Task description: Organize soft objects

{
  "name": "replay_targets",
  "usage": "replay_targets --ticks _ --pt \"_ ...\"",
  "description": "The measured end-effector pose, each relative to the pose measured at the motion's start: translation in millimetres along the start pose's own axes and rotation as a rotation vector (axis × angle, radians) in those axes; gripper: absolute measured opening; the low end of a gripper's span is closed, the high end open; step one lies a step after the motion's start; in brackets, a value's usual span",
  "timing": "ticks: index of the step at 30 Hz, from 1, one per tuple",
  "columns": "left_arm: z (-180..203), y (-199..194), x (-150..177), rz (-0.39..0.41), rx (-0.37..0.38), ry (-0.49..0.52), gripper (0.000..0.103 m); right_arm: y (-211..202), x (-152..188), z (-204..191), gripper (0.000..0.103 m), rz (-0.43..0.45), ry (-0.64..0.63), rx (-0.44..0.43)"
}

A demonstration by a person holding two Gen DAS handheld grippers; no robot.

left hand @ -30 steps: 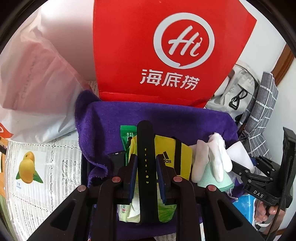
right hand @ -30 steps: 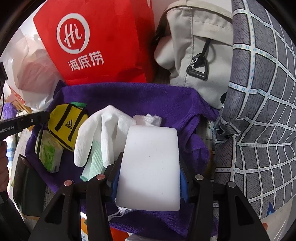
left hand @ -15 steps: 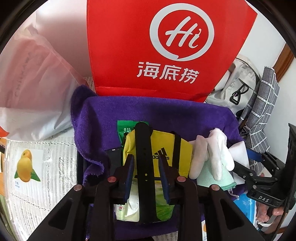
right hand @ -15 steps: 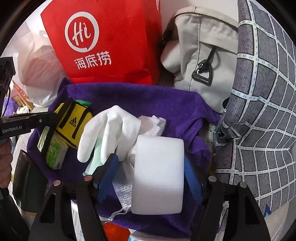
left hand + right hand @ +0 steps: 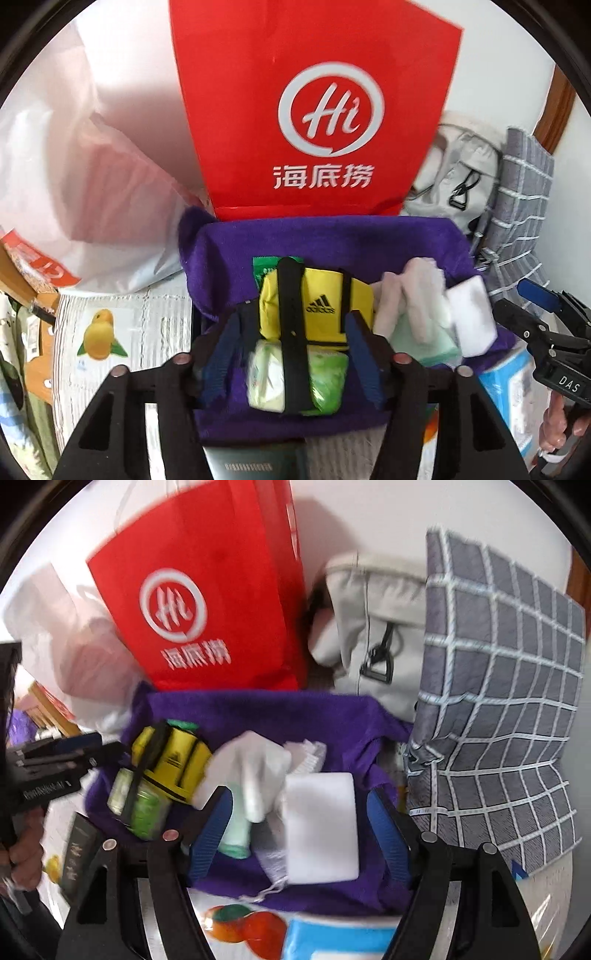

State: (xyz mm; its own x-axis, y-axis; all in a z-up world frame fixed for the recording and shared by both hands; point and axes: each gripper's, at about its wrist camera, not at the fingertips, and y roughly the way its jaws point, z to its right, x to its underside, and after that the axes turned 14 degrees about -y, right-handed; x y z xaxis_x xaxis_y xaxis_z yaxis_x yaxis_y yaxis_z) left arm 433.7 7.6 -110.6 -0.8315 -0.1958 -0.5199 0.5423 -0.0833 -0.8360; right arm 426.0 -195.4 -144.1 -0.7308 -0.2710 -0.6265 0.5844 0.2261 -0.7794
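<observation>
The left gripper [image 5: 291, 354] was spreading its jaws, a black strap [image 5: 291, 332] lying untouched between them at 12 o'clock. The right gripper [image 5: 299, 830] was also widening, its pads clear of the white sponge [image 5: 321, 827] resting between them on the purple towel [image 5: 258, 712]. Beyond, at 11 o'clock, stood the red bag [image 5: 207, 602].

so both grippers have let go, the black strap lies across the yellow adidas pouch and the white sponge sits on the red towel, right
Not quite: the towel under the white sponge is purple, not red, as the right wrist view shows; red is the paper bag standing behind it. The rest holds: the black strap lies across the yellow adidas pouch, and the jaws of the left gripper and right gripper are opening, clear of both.
</observation>
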Motion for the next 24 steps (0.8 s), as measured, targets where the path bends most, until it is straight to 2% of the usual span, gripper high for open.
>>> replay_targets --ticks 2,5,7,10,11,13,14,15,19,21,24 --pt "1 -9 6 -0.008 0.010 -0.001 0.061 -15 2 -3 0.075 0.007 0.010 0.003" --pt "-1 -36 21 0.046 0.022 -0.029 0.061 -35 13 -10 0.075 0.004 -0.003 0.030" --pt "-1 -53 33 0.061 0.040 -0.024 0.063 -53 25 -16 0.075 0.008 -0.026 0.059" --pt "0 -79 51 0.085 0.051 -0.011 0.068 -77 41 -25 0.076 0.043 -0.009 0.058" --pt "1 -89 58 0.094 0.052 -0.005 0.068 -88 48 -26 0.078 0.063 0.005 0.061" --pt "2 -106 70 0.110 0.057 -0.002 0.069 -106 60 -29 0.090 0.080 0.017 0.065" --pt "3 -115 77 0.118 0.060 0.001 0.071 -106 60 -29 0.092 0.080 0.017 0.065" --pt "4 -125 85 0.127 0.065 0.006 0.073 -128 74 -35 0.093 0.101 0.018 0.095" --pt "6 -159 114 0.156 0.080 0.015 0.075 -162 100 -49 0.103 0.108 -0.004 0.186" --pt "9 -175 131 0.171 0.082 0.018 0.075 -178 112 -54 0.103 0.099 0.000 0.237" --pt "10 -193 152 0.185 0.082 0.011 0.076 -191 123 -62 0.103 0.087 -0.001 0.252"
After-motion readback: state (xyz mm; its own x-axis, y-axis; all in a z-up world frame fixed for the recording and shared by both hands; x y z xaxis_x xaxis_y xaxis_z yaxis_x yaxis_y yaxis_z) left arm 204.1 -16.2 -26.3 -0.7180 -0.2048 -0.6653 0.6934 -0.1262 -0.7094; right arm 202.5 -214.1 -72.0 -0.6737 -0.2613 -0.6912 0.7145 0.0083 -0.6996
